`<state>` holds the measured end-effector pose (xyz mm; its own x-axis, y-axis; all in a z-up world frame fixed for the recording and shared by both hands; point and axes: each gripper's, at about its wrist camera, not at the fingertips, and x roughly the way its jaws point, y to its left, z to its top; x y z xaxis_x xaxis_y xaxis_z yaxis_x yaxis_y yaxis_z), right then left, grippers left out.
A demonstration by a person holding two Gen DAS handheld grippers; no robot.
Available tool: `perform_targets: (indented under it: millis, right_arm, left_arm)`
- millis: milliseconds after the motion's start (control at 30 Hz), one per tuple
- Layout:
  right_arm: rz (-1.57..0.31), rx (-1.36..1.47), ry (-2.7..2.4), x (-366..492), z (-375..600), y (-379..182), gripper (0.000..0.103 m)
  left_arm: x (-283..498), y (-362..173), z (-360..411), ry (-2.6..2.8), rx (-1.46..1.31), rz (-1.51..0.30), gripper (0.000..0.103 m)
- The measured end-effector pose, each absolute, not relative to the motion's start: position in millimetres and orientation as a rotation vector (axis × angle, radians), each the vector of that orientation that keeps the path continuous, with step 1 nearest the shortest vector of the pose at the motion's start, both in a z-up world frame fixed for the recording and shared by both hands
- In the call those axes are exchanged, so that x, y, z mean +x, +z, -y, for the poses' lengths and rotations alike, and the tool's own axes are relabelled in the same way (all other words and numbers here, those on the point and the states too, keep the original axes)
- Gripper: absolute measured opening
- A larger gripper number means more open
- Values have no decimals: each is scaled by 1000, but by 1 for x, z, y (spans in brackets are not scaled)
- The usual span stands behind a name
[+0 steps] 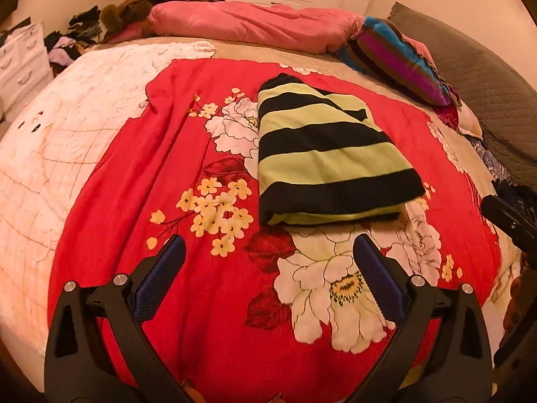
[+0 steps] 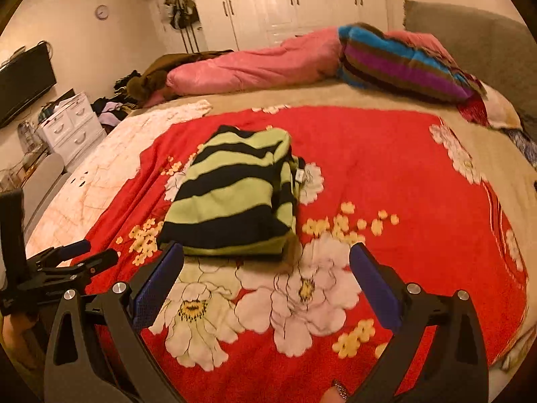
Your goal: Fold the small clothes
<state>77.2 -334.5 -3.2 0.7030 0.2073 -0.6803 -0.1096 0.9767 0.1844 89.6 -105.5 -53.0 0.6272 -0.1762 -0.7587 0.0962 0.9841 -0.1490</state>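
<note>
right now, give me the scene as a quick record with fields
garment: green and black striped top, folded into a compact bundle
surface: red floral bedspread, top lies flat on it
left tool: open, empty, near edge of the top just ahead
right tool: open, empty, just short of the top's near edge
far side of bed: pink duvet, striped blanket

Both jaws spread wide and empty: the left hand-held gripper [image 1: 268,252] and the right hand-held gripper [image 2: 266,258] hover side by side, fingers pointing forward
</note>
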Motion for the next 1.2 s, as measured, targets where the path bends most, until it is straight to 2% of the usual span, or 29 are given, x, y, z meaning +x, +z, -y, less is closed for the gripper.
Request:
perform_targets:
  millis: [1200]
  right_arm:
    - [-823, 141, 154, 72, 339, -5, 99]
  left_arm:
    - [83, -48, 102, -108, -70, -869, 94]
